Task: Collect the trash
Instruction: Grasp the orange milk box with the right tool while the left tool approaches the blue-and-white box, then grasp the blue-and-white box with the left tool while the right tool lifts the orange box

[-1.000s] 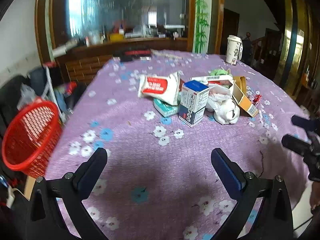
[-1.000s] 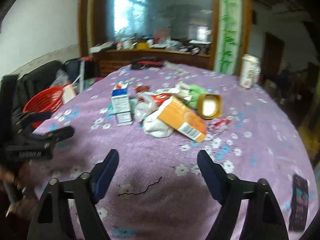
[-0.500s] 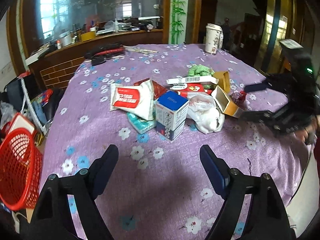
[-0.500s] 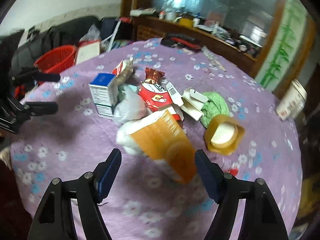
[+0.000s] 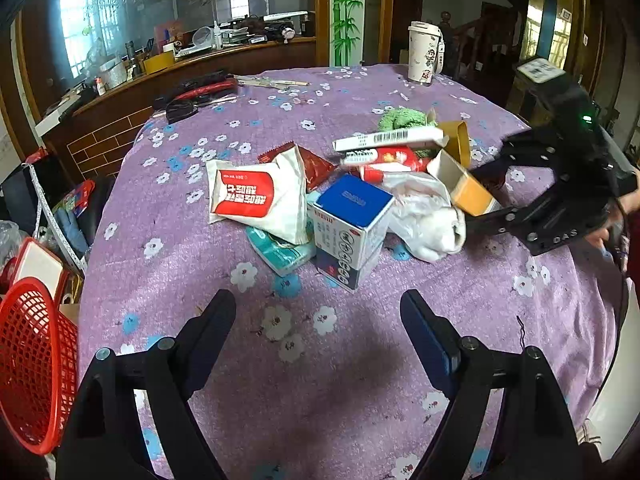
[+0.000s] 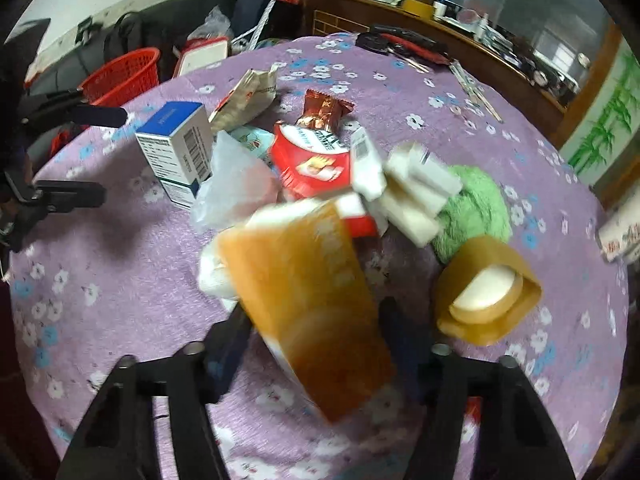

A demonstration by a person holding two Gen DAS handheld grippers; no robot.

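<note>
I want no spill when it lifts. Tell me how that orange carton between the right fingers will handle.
The orange carton looks like thin card with an open end, so it probably weighs little and may crush under a hard squeeze. It lies tilted against the white bag, so it may pivot.

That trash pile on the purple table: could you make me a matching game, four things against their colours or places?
Things:
1. small carton
2. basket
3. fuzzy cloth
4. tall cup

Descriptions:
a. green
b. red mesh, off the table's edge
c. blue top, white sides
d. white, standing at the far side of the table

Pairs: 1-c, 2-b, 3-a, 4-d
</note>
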